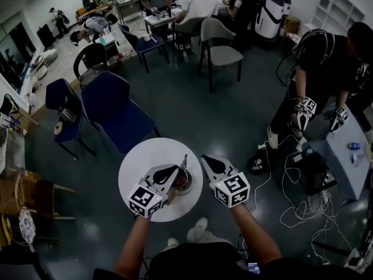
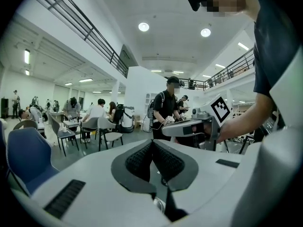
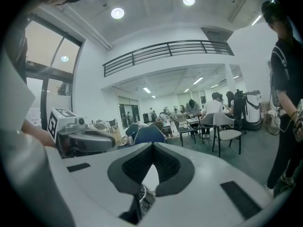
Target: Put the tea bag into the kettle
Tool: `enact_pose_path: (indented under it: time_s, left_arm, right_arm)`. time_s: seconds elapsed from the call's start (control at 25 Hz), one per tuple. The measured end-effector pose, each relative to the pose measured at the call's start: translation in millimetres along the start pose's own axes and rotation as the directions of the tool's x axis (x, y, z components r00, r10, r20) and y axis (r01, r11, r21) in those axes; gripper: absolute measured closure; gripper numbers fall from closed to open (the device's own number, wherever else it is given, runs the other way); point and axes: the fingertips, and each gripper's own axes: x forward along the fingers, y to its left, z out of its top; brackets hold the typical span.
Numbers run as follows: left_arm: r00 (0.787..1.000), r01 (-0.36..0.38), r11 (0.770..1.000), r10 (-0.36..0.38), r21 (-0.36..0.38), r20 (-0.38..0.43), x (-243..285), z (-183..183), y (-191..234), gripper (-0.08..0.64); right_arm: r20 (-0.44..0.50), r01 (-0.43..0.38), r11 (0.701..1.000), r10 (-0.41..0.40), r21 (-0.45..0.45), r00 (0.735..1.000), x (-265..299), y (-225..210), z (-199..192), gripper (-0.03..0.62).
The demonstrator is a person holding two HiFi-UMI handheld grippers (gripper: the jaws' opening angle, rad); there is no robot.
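A small metal kettle (image 1: 182,182) with a dark reddish inside stands on the round white table (image 1: 145,156), and a thin dark part sticks up at its far rim. My left gripper (image 1: 175,168) reaches to the kettle's left rim with its jaws shut and its tips together (image 2: 151,143). My right gripper (image 1: 204,158) hovers just right of the kettle, also shut (image 3: 152,145). A bit of shiny metal shows low between each pair of jaws. I see no tea bag in any view, and nothing shows between either gripper's fingertips.
Two blue chairs (image 1: 116,115) stand just beyond the table. A person in black (image 1: 326,69) with grippers stands at the right by a grey table (image 1: 344,156). Cables (image 1: 303,209) lie on the floor to the right. More chairs and people fill the far room.
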Motion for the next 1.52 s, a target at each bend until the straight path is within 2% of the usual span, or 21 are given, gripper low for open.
enact_pose_path:
  time_s: [0.2,0.56,1.08,1.52]
  left_arm:
    - [1.0,0.004,1.0,-0.004,0.003,0.01,-23.3,8.8,-7.7,0.545]
    - [0.997,0.059,0.998,-0.06,0.031,0.039,-80.1,24.9,-37.7,0.545]
    - [0.991,0.011,0.997,-0.021,0.073,0.13,-188.8,48.4,-79.8,0.545]
    - [0.986,0.037,0.992,-0.055,0.117,0.158,-255.7,50.7,-128.5,0.545]
  right_arm:
    - [0.018,0.005,1.0,-0.004,-0.026,1.0,-11.0,25.7,14.1,0.575]
    - [0.055,0.016,0.998,-0.013,-0.064,0.998,-41.8,82.7,33.6,0.575]
    - [0.127,0.018,0.992,-0.002,-0.129,0.992,-88.0,196.5,56.3,0.575]
    - [0.155,0.051,0.986,-0.025,-0.16,0.988,-132.8,274.2,53.0,0.575]
